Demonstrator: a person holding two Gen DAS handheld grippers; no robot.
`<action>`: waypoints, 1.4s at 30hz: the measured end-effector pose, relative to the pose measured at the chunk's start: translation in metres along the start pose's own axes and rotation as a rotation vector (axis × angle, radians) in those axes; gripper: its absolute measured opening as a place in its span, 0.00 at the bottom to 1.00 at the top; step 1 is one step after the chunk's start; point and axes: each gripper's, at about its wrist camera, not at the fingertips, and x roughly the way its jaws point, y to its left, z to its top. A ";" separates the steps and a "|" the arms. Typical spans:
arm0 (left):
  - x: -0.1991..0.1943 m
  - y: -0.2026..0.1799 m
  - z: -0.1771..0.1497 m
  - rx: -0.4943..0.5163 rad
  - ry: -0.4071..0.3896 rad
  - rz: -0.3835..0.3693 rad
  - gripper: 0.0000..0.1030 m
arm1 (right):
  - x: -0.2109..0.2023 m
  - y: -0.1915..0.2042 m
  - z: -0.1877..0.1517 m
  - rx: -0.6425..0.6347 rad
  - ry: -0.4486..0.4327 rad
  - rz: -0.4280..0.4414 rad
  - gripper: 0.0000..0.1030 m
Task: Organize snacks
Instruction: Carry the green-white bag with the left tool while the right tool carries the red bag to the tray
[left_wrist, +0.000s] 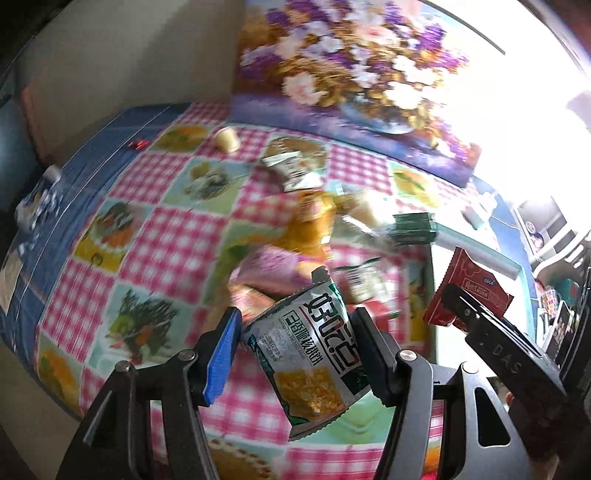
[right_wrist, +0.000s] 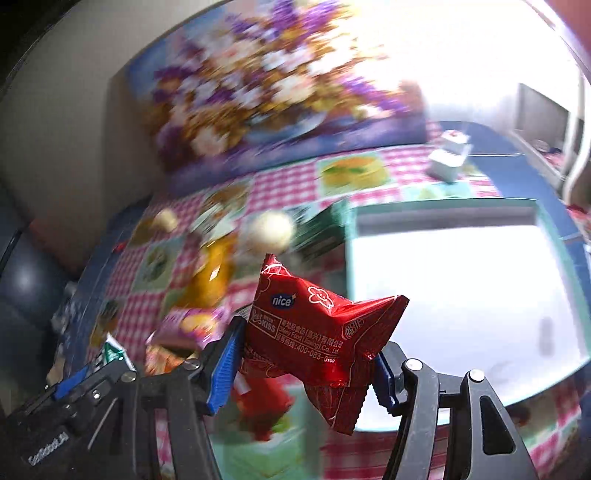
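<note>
While both packets hang clear of the counter (left_wrist: 177, 240), the pale tray (right_wrist: 461, 221) lies ahead and right of the right tongs (right_wrist: 306, 365), nearer them than the left tongs (left_wrist: 295, 354). Right tongs clamp the red packet (right_wrist: 317, 328) crosswise; left tongs clamp the green-white packet (left_wrist: 314, 354), long axis pointing forward.

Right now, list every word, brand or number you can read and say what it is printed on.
"nice": red snack packet, in the right hand-held gripper.
"KISS": same packet.
"400-083-": same packet; the rest too small.
"DAS": body of the right hand-held gripper, left wrist view.
Large Chinese characters: silver-green snack packet in the left hand-held gripper; small print unreadable.
Table snacks: blurred.
</note>
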 end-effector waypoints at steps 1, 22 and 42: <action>0.000 -0.009 0.003 0.014 -0.001 -0.007 0.61 | -0.001 -0.006 0.003 0.017 -0.007 -0.034 0.63; 0.064 -0.149 0.042 0.130 0.076 -0.143 0.61 | 0.005 -0.133 0.031 0.373 -0.014 -0.330 0.63; 0.138 -0.229 0.056 0.227 0.156 -0.186 0.61 | 0.030 -0.194 0.054 0.490 0.003 -0.452 0.64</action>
